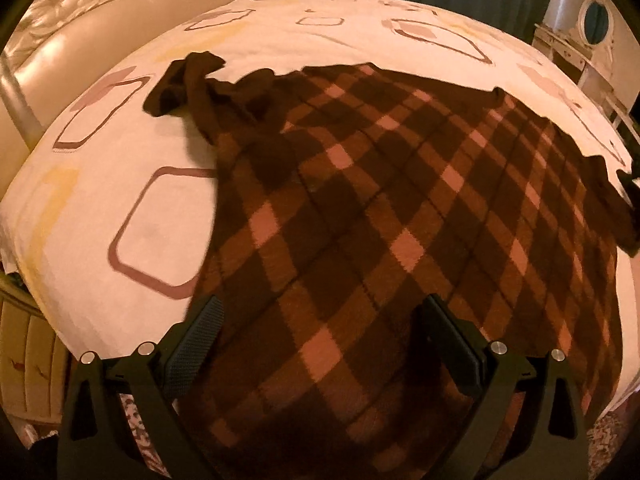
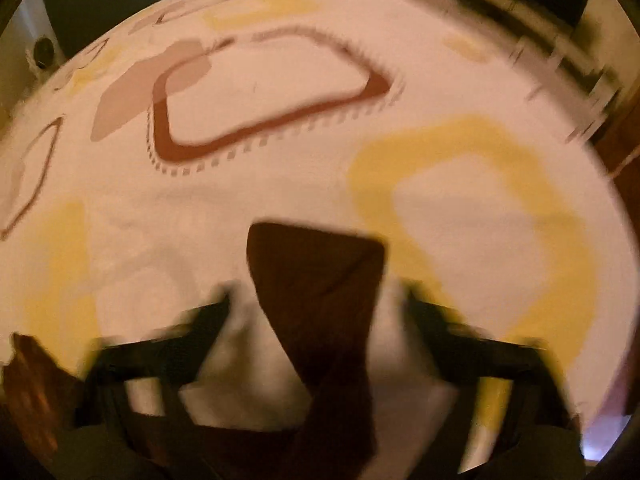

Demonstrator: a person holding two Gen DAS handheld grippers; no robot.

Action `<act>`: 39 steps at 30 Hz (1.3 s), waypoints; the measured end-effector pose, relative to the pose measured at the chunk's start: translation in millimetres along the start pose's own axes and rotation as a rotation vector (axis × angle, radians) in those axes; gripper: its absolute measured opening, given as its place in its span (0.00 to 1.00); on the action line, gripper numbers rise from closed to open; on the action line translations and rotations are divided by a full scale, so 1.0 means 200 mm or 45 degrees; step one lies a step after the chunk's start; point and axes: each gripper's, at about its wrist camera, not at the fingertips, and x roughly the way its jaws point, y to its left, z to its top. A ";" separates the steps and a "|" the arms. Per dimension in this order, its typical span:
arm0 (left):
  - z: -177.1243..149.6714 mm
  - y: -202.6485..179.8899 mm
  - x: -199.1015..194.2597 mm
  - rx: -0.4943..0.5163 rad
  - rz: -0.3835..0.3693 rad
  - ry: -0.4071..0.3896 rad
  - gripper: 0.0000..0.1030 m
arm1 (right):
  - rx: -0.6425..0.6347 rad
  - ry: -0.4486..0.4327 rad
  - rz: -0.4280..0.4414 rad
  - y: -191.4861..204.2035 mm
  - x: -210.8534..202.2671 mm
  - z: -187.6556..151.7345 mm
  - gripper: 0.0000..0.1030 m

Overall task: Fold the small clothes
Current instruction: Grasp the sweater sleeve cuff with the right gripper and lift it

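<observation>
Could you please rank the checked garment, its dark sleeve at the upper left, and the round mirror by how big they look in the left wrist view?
1. Checked garment, by far the largest.
2. Dark sleeve.
3. Round mirror, smallest, though it stands far from the camera, so its true size is unsure.

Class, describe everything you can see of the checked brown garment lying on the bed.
The checked garment is dark brown with orange and pink squares and looks like soft knit. It lies spread fairly flat on the white patterned bedsheet. One plain brown sleeve is bunched at the far left. The open left gripper hovers over its near part. In the blurred right wrist view, a plain brown strip sits between the right gripper's fingers.
</observation>
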 end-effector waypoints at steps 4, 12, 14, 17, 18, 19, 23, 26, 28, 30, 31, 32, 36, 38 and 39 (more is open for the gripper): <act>0.00 -0.04 0.01 0.000 -0.019 0.006 0.96 | 0.034 -0.043 0.148 -0.10 -0.06 -0.05 0.08; -0.01 -0.10 -0.02 0.027 -0.047 -0.010 0.96 | 0.423 -0.332 0.520 -0.70 -0.40 -0.32 0.07; -0.02 -0.11 -0.02 0.024 -0.055 -0.008 0.96 | 0.494 -0.348 0.514 -0.85 -0.38 -0.42 0.07; -0.02 -0.13 -0.02 0.038 -0.056 -0.009 0.96 | 0.602 -0.284 0.536 -1.00 -0.28 -0.56 0.10; -0.02 -0.14 -0.03 0.043 -0.057 -0.010 0.96 | 0.623 -0.260 0.528 -1.04 -0.25 -0.61 0.13; -0.02 -0.15 -0.03 0.048 -0.058 -0.010 0.96 | 0.649 -0.249 0.520 -1.08 -0.24 -0.68 0.13; -0.02 -0.17 -0.04 0.063 -0.055 -0.017 0.96 | 0.848 -0.360 0.596 -1.30 -0.28 -0.82 0.39; -0.02 -0.18 -0.05 0.064 -0.054 -0.023 0.96 | 0.889 -0.450 0.568 -1.41 -0.36 -0.82 0.47; -0.02 -0.19 -0.05 0.059 -0.057 -0.019 0.96 | 0.871 -0.435 0.606 -1.44 -0.35 -0.78 0.47; -0.02 -0.21 -0.06 0.053 -0.066 -0.012 0.96 | 0.830 -0.386 0.630 -1.44 -0.32 -0.74 0.47; -0.03 -0.21 -0.06 0.054 -0.071 -0.011 0.96 | 0.805 -0.336 0.648 -1.45 -0.27 -0.71 0.47; -0.03 -0.22 -0.06 0.056 -0.076 -0.011 0.96 | 0.773 -0.273 0.666 -1.43 -0.23 -0.70 0.47; -0.04 -0.25 -0.08 0.085 -0.080 -0.024 0.96 | 0.675 -0.253 0.658 -1.36 -0.21 -0.71 0.47; -0.04 -0.25 -0.08 0.085 -0.082 -0.021 0.96 | 0.635 -0.232 0.665 -1.32 -0.21 -0.71 0.46; -0.04 -0.25 -0.08 0.080 -0.084 -0.019 0.96 | 0.602 -0.223 0.662 -1.31 -0.22 -0.71 0.46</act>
